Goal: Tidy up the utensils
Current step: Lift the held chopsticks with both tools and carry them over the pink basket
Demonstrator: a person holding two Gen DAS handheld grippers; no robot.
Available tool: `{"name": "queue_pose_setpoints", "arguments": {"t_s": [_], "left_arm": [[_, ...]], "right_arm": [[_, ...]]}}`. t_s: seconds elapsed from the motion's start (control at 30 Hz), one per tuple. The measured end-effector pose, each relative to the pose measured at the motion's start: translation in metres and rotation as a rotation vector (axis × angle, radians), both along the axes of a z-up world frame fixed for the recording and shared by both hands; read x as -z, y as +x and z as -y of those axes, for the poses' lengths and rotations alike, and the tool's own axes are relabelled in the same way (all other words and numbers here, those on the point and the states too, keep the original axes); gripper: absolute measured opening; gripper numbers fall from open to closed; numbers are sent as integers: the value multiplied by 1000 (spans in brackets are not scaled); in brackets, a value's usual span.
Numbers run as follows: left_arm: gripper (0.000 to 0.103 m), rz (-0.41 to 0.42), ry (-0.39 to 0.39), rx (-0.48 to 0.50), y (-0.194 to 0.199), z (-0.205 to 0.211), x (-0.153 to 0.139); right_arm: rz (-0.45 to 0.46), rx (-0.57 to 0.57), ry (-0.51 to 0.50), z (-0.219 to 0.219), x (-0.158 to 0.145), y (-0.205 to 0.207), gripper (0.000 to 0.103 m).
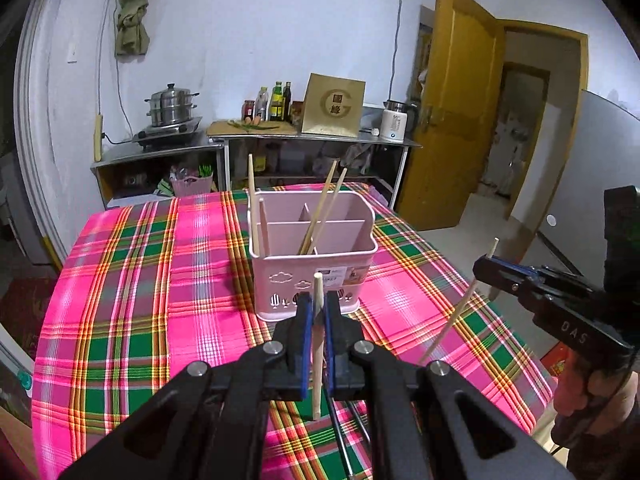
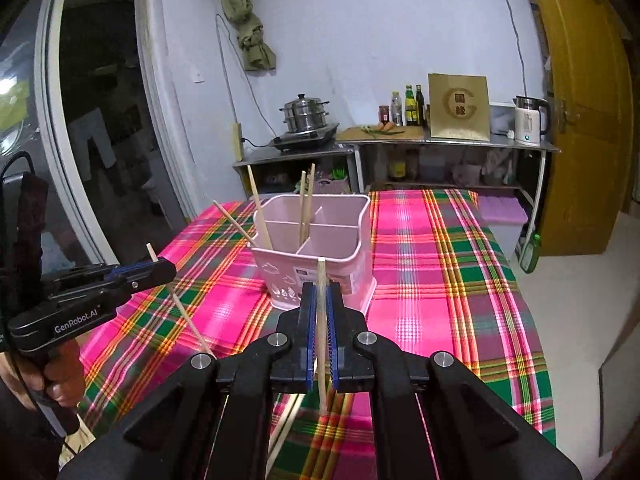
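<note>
Left gripper (image 1: 319, 308) pinches one wooden chopstick (image 1: 317, 344), upright. Right gripper (image 2: 320, 304) clamps its own chopstick (image 2: 321, 336) likewise. Both short of the pink caddy (image 1: 312, 268).

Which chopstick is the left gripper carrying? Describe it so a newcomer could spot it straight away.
Find the plaid tablecloth, then the pink caddy standing on it. Just in front, the left gripper clamps one pale wooden chopstick upright between its blue pads, unlike those leaning inside the caddy.

Bright indoor light, sharp center, heavy fisheye warp w/ dark corners.
</note>
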State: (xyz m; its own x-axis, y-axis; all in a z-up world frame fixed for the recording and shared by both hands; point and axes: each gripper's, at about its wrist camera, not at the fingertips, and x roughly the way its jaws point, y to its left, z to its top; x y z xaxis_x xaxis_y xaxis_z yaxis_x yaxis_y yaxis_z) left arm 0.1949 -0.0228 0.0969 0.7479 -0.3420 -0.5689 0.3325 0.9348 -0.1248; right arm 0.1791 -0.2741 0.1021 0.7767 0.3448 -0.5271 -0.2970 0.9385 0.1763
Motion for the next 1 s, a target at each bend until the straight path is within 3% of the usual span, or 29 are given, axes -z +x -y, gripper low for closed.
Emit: {"name": "queue_pose_setpoints", "arguments": {"t_s": [0.47,1.0], "left_arm": [[6,11,-9,14,21,-3,-29],[6,89,-56,-19,83,-9,-91]], "right_arm": [[58,-25,18,-10,-29,6,5],[141,-36,90,-31,-71,60,5]]}}
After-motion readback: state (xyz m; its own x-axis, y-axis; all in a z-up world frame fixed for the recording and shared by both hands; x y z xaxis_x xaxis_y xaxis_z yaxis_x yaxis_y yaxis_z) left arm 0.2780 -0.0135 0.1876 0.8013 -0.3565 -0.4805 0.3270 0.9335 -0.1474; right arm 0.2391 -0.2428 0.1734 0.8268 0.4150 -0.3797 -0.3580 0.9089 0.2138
